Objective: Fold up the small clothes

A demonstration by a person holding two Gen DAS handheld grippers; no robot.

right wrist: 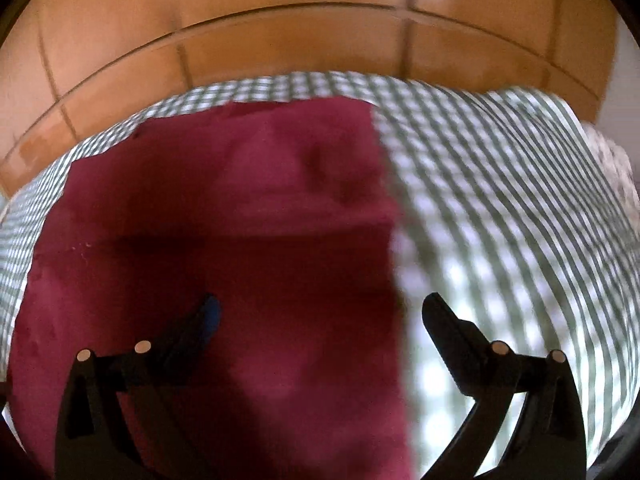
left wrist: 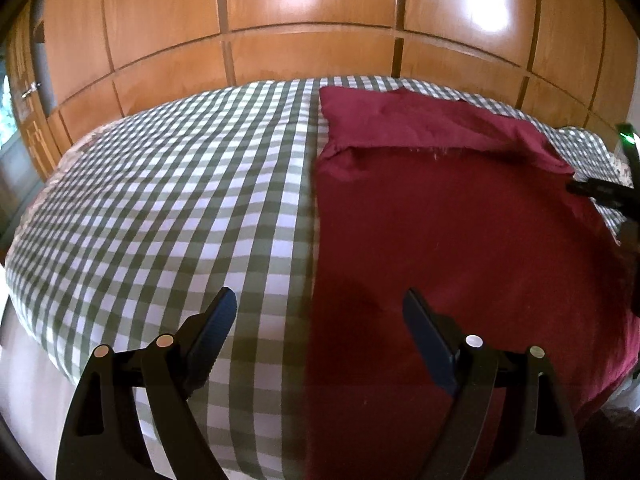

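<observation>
A wall of wooden wardrobe panels [left wrist: 312,4] is seen behind everything, with bright reflections of light on the upper doors. In front of it a bed is covered by a green and white checked sheet [left wrist: 168,200], which fills the left part of the left wrist view and the right part of the right wrist view.

On this sheet a dark red garment [left wrist: 452,240] is laid flat. Its far end is folded back over itself, so that a lighter band of cloth is formed near the wardrobe side. Its straight left edge is placed along the middle of the bed. In the right wrist view the same cloth [right wrist: 224,260] is blurred and few details can be told.

The left gripper [left wrist: 318,312] is held above the near left edge of the garment, its jaws spread wide with nothing between them. The right gripper [right wrist: 320,316] is held over the right edge of the garment, its jaws also wide apart and gripping nothing.
</observation>
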